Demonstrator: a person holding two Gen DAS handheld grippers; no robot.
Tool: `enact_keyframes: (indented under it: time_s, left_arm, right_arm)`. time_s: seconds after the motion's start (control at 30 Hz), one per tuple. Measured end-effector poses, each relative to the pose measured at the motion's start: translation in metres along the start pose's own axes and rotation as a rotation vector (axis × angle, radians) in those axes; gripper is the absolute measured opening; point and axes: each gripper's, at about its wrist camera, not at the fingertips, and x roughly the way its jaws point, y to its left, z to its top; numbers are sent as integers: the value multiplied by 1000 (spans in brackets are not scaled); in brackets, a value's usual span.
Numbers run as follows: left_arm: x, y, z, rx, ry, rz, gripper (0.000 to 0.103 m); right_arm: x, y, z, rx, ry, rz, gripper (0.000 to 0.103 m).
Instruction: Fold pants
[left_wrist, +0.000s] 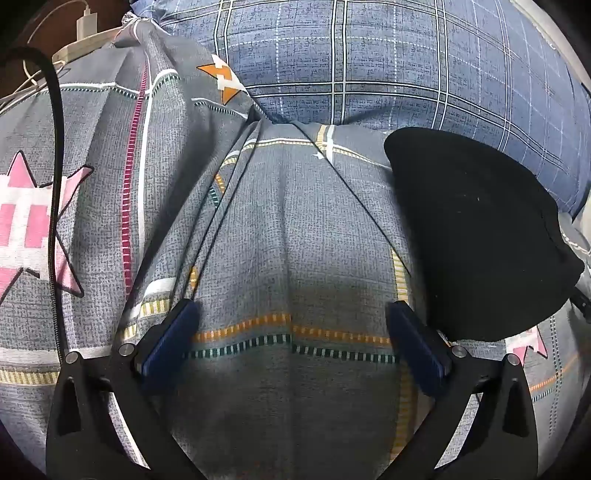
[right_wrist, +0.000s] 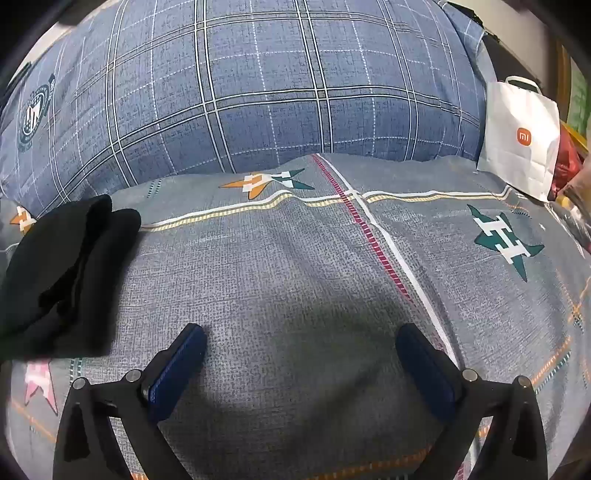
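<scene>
The black pants (left_wrist: 476, 236) lie as a folded bundle on the grey patterned bedsheet (left_wrist: 295, 240), to the right of my left gripper (left_wrist: 293, 314). My left gripper is open and empty, its blue pads just above the sheet; the right pad is close to the bundle's lower edge. In the right wrist view the same black pants (right_wrist: 70, 277) lie at the left. My right gripper (right_wrist: 301, 339) is open and empty over bare sheet (right_wrist: 295, 258), to the right of the bundle and apart from it.
A blue plaid pillow (left_wrist: 369, 55) lies behind the pants, also in the right wrist view (right_wrist: 258, 81). A white paper bag (right_wrist: 521, 136) stands at the far right. A white charger and cables (left_wrist: 85, 29) lie at the far left, with a black cable (left_wrist: 55, 184).
</scene>
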Motion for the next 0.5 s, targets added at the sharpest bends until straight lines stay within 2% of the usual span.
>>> enact_keyframes:
  time_s: [0.5]
  left_arm:
    - [0, -2, 0, 0, -1, 0, 103]
  right_arm:
    - [0, 0, 0, -8, 1, -9, 103]
